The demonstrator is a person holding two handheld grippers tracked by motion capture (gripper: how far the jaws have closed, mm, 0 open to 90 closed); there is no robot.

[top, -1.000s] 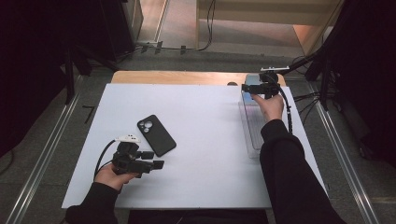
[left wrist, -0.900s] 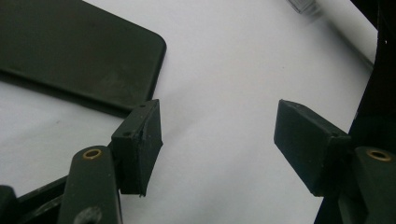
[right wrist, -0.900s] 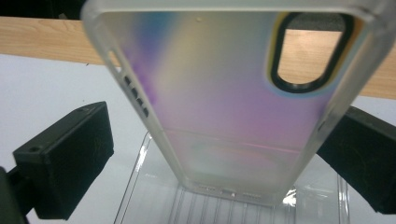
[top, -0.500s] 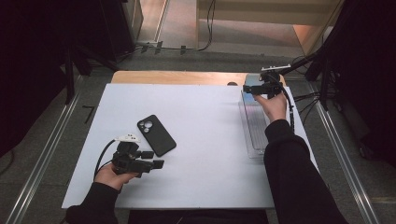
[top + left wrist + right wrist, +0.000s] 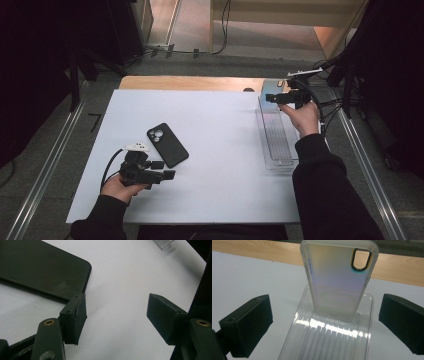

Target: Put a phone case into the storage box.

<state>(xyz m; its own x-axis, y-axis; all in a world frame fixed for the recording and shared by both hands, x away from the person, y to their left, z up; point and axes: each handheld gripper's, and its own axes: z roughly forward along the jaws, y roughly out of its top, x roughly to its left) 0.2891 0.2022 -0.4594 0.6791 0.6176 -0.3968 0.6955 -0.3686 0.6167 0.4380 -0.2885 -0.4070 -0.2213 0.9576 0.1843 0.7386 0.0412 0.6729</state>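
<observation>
The right gripper [image 5: 322, 322] hangs over the far end of the clear tray [image 5: 270, 145] at the right of the surface [image 5: 225, 150]. Its fingers [image 5: 247, 325] stand wide apart and hold nothing. Ahead of them, in the right gripper view, a frosted case [image 5: 338, 280] leans up out of the tray's far end, camera cutout at the top.

The phone [image 5: 167, 145] lies flat, back up, at the left of the surface. The left gripper [image 5: 117, 320] rests just beside its near corner, fingers [image 5: 75, 317] about half open and empty; 1 finger sits right at the phone's corner, though I cannot tell if it touches.

The step in hand looks like taking the case out of the tray. To do it well, bring the right gripper in square so the 2 fingers pass either side of the case's long edges. Close low on the body rather than near the cutout, where the rim is thinner. Grip gently, since the shell will likely flex, then lift straight up so the tray does not come along.

Against the earlier high view, the right hand now sits farther up the tray and a little higher. The left hand, phone and tray lie as they did.
</observation>
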